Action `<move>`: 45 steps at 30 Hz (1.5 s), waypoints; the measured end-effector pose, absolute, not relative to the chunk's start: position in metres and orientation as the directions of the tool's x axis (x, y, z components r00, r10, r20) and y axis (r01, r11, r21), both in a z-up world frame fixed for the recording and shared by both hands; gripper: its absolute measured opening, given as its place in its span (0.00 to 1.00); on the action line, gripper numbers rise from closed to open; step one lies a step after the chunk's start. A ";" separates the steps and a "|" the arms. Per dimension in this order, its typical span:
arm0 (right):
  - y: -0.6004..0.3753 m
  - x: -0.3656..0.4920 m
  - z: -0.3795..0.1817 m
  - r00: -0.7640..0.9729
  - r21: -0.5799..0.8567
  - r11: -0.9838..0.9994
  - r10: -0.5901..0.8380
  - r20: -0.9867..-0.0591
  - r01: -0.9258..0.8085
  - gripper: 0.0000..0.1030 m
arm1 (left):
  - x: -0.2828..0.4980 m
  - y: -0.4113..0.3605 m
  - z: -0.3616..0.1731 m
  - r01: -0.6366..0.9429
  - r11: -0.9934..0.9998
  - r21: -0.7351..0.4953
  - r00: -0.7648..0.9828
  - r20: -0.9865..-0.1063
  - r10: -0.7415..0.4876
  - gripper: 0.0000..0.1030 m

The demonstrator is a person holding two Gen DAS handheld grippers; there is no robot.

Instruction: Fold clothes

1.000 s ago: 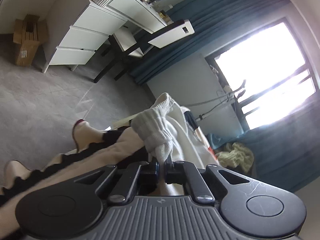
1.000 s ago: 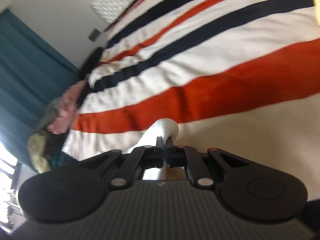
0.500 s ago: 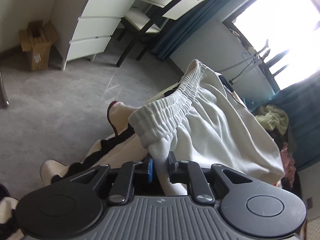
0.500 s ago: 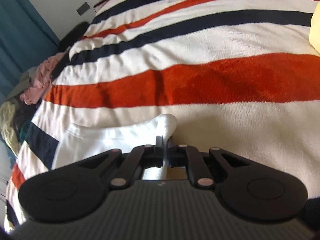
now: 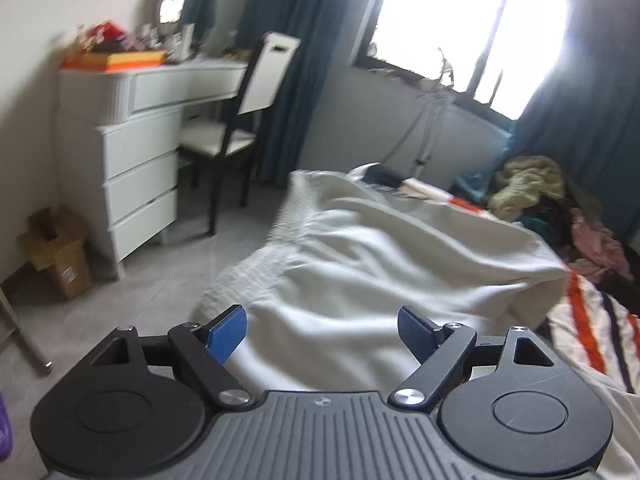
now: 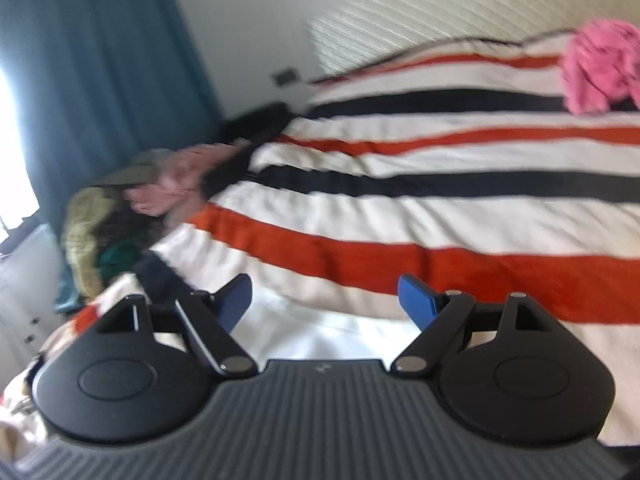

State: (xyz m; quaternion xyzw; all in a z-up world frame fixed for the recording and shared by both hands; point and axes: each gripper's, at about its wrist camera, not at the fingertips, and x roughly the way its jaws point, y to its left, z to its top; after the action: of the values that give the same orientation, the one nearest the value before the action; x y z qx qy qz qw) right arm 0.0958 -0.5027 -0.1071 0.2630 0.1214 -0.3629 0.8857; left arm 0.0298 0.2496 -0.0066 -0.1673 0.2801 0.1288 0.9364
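Left wrist: left gripper (image 5: 322, 334) gaped wide, nothing held, over white shorts (image 5: 372, 268) lying rumpled on the bed's (image 5: 592, 320) corner. Grey floor (image 5: 160, 280) open at the left up to the dresser (image 5: 136, 168) and chair (image 5: 244, 120). Shorts' ribbed waistband motion-blurred.

Right wrist: right gripper (image 6: 325, 300) also spread wide, empty, above the striped blanket (image 6: 440, 208). Shorts (image 6: 328, 336) mostly hidden behind the gripper body. Clothes pile (image 6: 132, 216) at the bed's left edge, blurred.

Rumpled white garment (image 5: 360, 264), ribbed waistband leftward, flat on the striped blanket (image 6: 440, 208)
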 end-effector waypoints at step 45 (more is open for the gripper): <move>-0.399 0.165 -0.148 0.873 0.477 0.752 -0.272 -0.406 0.456 0.80 | 0.350 -0.212 -0.152 0.279 0.952 0.126 0.804 -0.573 -0.160 0.75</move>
State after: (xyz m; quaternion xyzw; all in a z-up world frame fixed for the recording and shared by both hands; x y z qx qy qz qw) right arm 0.1653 -0.3990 -0.1475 0.2921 0.1574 -0.1972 0.9225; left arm 0.3499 -0.2116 -0.1520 0.1026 0.2909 -0.1161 0.9441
